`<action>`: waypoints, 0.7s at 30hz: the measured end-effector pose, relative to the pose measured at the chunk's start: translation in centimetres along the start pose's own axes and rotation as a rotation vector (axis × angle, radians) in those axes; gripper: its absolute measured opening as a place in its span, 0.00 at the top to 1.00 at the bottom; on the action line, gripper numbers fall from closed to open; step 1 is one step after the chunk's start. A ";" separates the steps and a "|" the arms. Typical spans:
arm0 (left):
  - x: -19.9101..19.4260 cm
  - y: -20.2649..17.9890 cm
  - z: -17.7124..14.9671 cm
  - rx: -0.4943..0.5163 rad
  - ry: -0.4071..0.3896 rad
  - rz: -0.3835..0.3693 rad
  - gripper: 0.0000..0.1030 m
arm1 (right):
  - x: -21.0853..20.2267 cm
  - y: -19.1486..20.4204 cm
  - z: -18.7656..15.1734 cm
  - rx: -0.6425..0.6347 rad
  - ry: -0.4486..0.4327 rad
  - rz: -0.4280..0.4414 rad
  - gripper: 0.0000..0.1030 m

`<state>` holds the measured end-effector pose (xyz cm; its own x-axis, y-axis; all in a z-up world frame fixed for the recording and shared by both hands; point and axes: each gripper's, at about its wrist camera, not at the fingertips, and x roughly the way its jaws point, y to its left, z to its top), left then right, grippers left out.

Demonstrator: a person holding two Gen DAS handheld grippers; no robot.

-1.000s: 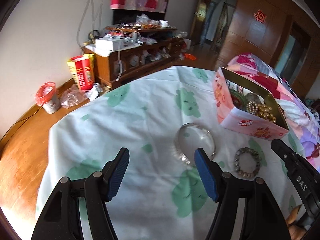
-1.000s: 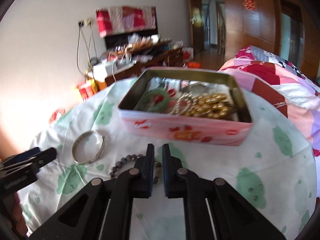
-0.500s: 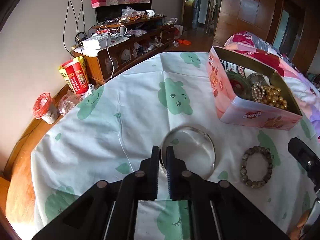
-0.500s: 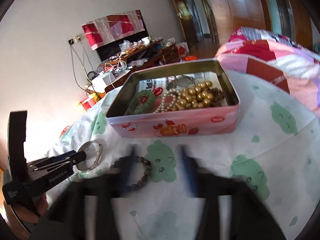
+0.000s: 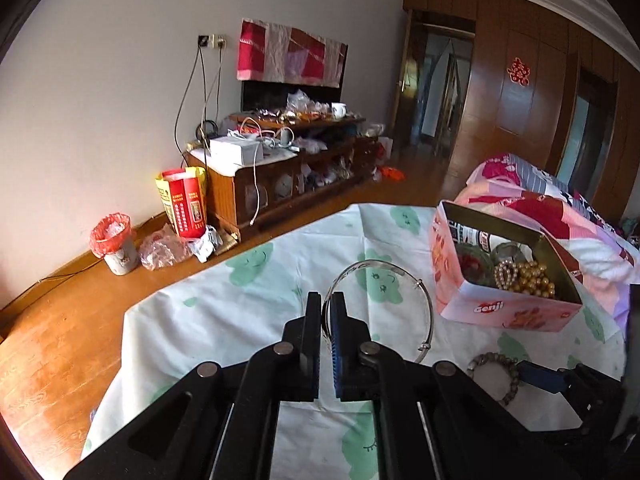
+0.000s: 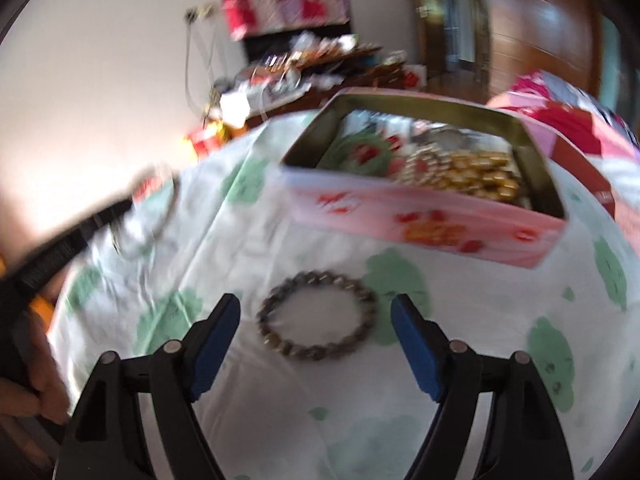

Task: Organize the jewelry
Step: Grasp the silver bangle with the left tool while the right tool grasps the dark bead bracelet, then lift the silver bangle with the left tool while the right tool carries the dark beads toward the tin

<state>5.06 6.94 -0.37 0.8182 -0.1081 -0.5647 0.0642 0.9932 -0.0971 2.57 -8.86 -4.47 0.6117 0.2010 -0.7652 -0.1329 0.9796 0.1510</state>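
My left gripper (image 5: 326, 312) is shut on a thin silver bangle (image 5: 416, 288) and holds it lifted above the table. A pink tin box (image 5: 504, 312) with gold beads and other jewelry stands to the right; it also shows in the right wrist view (image 6: 420, 228). My right gripper (image 6: 316, 320) is open, its fingers either side of a dark beaded bracelet (image 6: 316, 330) lying on the cloth. The bracelet also shows in the left wrist view (image 5: 494, 364). The lifted bangle (image 6: 148, 216) appears blurred at the left of the right wrist view.
The table wears a white cloth with green cloud prints (image 5: 248, 312). Beyond it are a wooden floor, a cluttered cabinet (image 5: 280, 168), a red bin (image 5: 114, 244) and a bed with a pink quilt (image 5: 560, 208).
My left gripper closed on the silver bangle and lifted it off the cloth. My right gripper opened and moved over the beaded bracelet.
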 end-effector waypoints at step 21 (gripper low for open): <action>0.4 -0.5 -0.9 -0.004 0.052 -0.008 0.96 | -3.2 -3.3 -0.3 0.165 -0.169 0.131 0.82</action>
<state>4.78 6.36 -1.30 0.7867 -0.1187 -0.6059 0.0688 0.9921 -0.1050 0.82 -12.76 -2.71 0.7208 0.3111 -0.6194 -0.0990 0.9307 0.3522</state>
